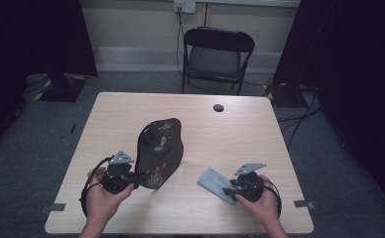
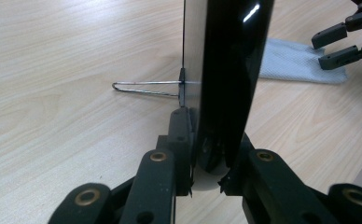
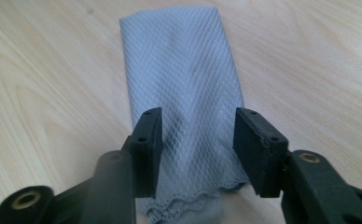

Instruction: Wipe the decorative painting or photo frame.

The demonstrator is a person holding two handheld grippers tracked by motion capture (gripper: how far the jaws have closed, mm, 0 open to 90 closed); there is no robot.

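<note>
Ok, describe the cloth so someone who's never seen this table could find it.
Start at the light wooden table and go to its near right corner. There the cloth lies flat under the right gripper. It is pale grey-blue, folded, with a diamond weave, unlike the upright black mirror.

The high view looks forward and down from above the person's side, taking in the whole table (image 1: 240, 124) with a chair (image 1: 215, 57) beyond it. The left gripper view sits low and close, edge-on to a black panel (image 2: 226, 79), with the grey cloth (image 2: 286, 60) farther off. The right gripper view looks down from near on that same cloth (image 3: 184, 93), shared by all 3 views.
</note>
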